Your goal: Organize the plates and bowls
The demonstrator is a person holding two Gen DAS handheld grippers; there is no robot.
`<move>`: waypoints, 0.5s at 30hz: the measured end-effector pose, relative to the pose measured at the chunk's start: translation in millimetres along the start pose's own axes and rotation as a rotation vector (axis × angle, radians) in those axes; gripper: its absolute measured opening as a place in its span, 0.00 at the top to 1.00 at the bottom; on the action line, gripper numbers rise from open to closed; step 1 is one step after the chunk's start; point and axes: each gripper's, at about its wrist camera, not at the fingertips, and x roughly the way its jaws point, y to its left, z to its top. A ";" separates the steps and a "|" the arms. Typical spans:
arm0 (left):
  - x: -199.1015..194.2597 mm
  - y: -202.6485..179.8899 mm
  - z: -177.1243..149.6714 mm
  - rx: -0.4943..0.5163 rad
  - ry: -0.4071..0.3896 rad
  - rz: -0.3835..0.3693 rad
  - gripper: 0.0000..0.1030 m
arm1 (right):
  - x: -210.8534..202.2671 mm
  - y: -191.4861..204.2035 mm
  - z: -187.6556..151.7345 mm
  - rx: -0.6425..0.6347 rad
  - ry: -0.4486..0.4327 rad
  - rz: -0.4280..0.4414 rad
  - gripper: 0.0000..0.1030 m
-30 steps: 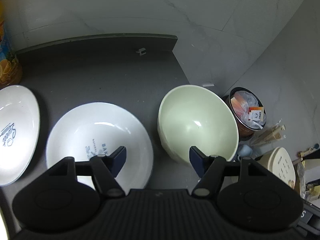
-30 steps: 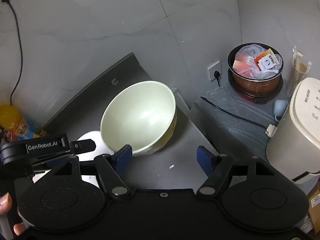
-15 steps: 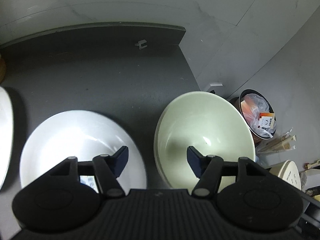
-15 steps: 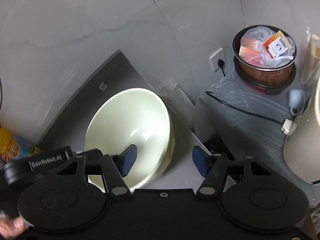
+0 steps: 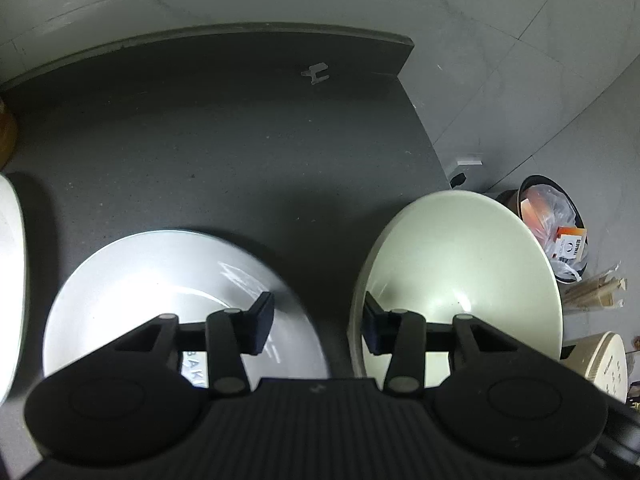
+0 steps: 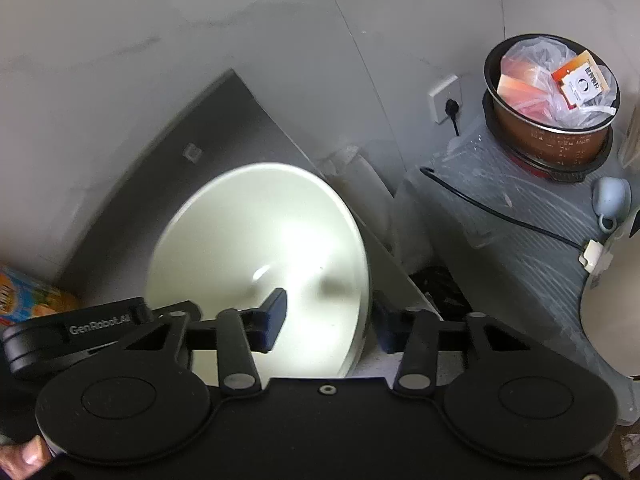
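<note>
A pale green bowl [image 5: 460, 264] stands at the right edge of the dark counter [image 5: 224, 136]; it also shows in the right wrist view [image 6: 260, 248]. A white plate with blue print [image 5: 160, 292] lies left of it, and another white plate [image 5: 10, 272] is cut off at far left. My left gripper [image 5: 318, 328] is open, one finger over the white plate, the other inside the bowl's left rim. My right gripper [image 6: 330, 320] is open and straddles the bowl's right rim, left finger inside, right finger outside.
A brown pot [image 6: 552, 120] stuffed with plastic bags stands on a lower grey surface [image 6: 500, 220] to the right, with a black cable, a small cup [image 6: 610, 196] and a cream appliance [image 5: 608, 364]. An orange drink bottle [image 6: 28, 300] stands at the counter's left.
Both grippers have moved in toward the green bowl. The right gripper's fingers now straddle its right rim; the left gripper shifted so its right finger sits inside the left rim.
</note>
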 end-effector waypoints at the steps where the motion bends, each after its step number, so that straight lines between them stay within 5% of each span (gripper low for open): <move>1: -0.2 1.0 0.3 -0.002 -0.001 0.001 0.60 | 2.6 -0.9 -1.2 0.003 0.009 -0.003 0.69; 4: -0.9 3.0 -2.1 0.013 -0.010 0.014 0.66 | 7.3 1.4 -6.7 -0.038 0.017 -0.016 0.87; 9: -7.6 7.1 -2.3 0.014 -0.019 -0.032 0.80 | 0.5 9.4 -9.4 -0.071 -0.004 -0.027 0.88; 11: -15.8 8.6 -0.2 0.015 -0.036 -0.089 0.93 | -6.5 13.5 -9.1 -0.075 -0.016 -0.012 0.88; 15: -32.9 13.8 0.5 -0.012 -0.049 -0.123 0.93 | -27.4 22.4 -11.9 -0.069 -0.058 -0.010 0.87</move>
